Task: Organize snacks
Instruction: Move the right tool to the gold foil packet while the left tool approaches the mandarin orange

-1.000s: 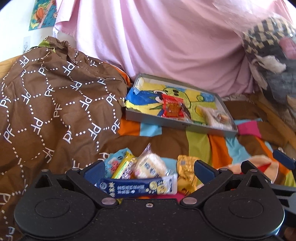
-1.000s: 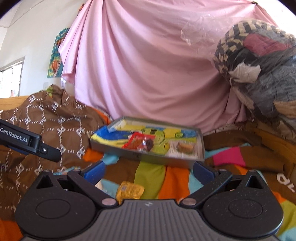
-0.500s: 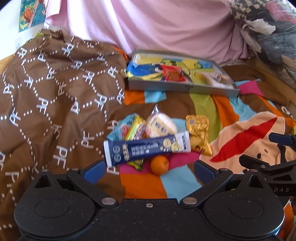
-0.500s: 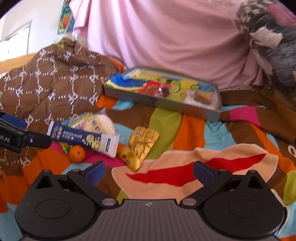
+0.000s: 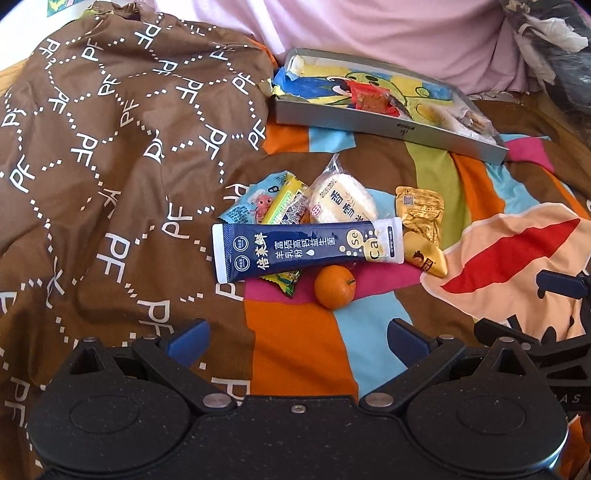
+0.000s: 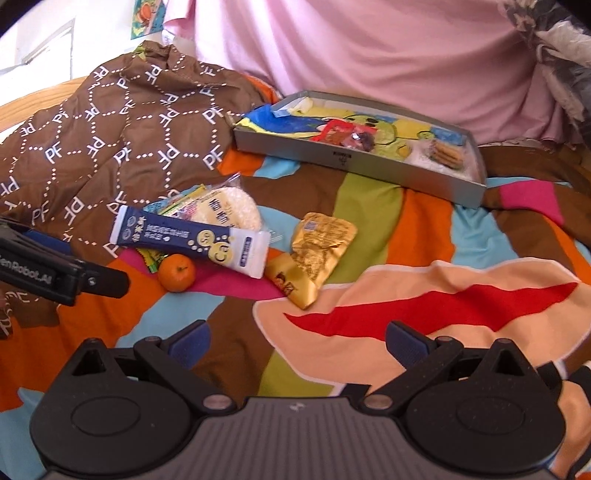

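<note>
A pile of snacks lies on the striped bedspread: a dark blue sachet (image 5: 306, 248) (image 6: 192, 236), a round rice cracker pack (image 5: 341, 201) (image 6: 229, 207), a gold foil packet (image 5: 421, 216) (image 6: 321, 243), a small orange (image 5: 335, 287) (image 6: 176, 272) and green and light blue wrappers (image 5: 282, 201). Behind them sits a grey tray (image 5: 384, 127) (image 6: 354, 162) holding a red packet (image 5: 371, 99) and a biscuit pack (image 6: 447, 151). My left gripper (image 5: 297, 341) hovers open just short of the orange. Over the bedspread, right of the pile, my right gripper (image 6: 297, 338) is open and holds nothing.
A brown quilt with white letters (image 5: 110, 140) (image 6: 110, 122) is heaped at the left, touching the tray's corner. A pink sheet (image 5: 388, 33) hangs behind the tray. Bundled clothes (image 6: 557, 48) are stacked at the far right. The red-and-peach patch of bedspread (image 6: 443, 302) is bare.
Both grippers have pulled back and tilted down, so the whole snack pile and the orange now show. Nothing was picked up; both stayed open.
</note>
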The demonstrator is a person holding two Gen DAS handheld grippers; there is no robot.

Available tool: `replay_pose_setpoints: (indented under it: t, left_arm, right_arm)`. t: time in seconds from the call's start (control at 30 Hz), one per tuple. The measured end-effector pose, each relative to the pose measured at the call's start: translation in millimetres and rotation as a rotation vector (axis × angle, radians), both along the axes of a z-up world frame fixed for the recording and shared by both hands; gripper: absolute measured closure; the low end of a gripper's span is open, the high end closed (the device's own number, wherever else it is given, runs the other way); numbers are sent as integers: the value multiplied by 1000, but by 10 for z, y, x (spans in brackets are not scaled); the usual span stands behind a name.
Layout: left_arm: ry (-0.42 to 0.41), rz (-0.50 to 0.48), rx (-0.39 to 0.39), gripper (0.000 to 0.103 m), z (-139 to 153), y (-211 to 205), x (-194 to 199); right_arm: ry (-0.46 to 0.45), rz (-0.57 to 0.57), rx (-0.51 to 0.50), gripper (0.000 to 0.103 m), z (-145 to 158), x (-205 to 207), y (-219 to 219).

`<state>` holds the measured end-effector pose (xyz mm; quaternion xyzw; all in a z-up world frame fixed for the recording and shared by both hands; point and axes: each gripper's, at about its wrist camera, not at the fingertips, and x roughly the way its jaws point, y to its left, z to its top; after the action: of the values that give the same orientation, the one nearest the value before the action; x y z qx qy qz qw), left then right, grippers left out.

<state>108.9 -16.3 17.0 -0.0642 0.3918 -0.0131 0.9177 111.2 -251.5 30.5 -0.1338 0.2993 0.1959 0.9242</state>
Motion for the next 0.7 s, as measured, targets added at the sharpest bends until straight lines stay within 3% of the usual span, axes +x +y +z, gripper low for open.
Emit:
replay_pose_setpoints:
  t: [0.1, 0.33, 0.53, 0.7]
  left_arm:
    - [4, -3, 18, 1, 2, -20, 52]
    - [5, -21, 15, 2, 4, -39, 200]
    - [-9, -107, 62, 3, -66, -151, 300]
    - [-1, -192, 120, 4, -163, -265, 383]
  right_arm:
    - [4, 32, -8, 0, -7, 81, 56]
    - [-107, 98, -95, 0, -52, 301, 150]
    - [-129, 138, -93, 0, -198, 572, 143]
    - [-97, 143, -63, 0, -295, 721, 152]
